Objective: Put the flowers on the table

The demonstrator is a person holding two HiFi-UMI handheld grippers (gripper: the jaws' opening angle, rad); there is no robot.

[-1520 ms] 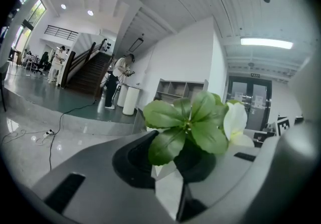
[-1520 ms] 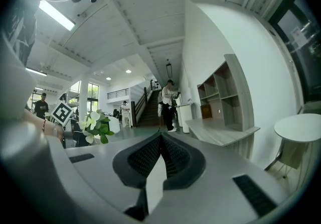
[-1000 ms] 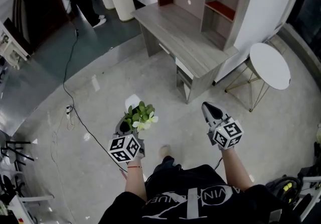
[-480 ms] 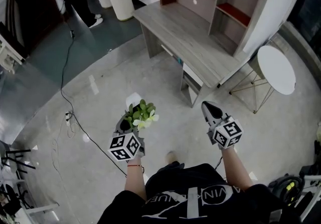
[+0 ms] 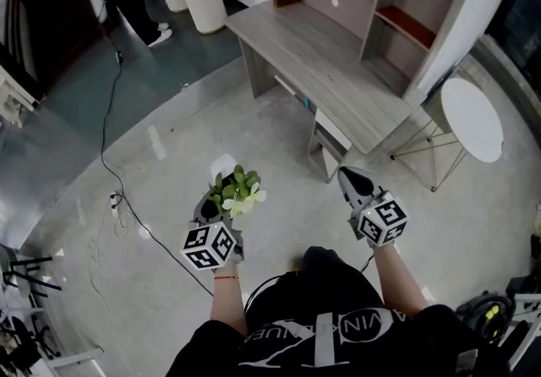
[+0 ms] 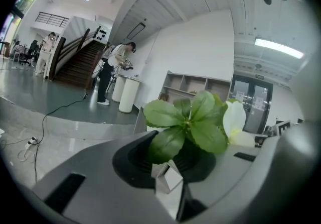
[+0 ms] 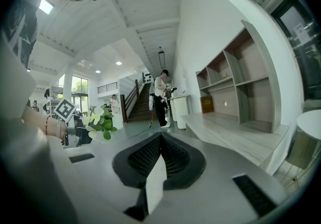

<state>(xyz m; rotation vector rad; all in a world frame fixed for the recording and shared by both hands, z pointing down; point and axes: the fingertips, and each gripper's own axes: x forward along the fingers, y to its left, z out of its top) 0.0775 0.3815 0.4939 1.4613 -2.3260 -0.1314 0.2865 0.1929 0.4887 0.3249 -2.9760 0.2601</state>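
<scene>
Grey wooden table (image 5: pixel 338 71) stands well ahead; left tongs (image 5: pixel 218 194) clamp the flowers (image 5: pixel 237 191); right tongs (image 5: pixel 349 179) closed, empty; bunch could slip loose if jolted during carry.

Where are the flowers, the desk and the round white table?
flowers (image 5: pixel 234 191), head view, green leaves.
desk (image 5: pixel 321 62), head view, bare top.
round white table (image 5: pixel 472 120), head view, white top.

The flowers (image 5: pixel 235 192) have green leaves and pale white petals. They stand up between the jaws of the left gripper (image 5: pixel 216 206), well apart from the long grey table (image 5: pixel 321 71).
</scene>
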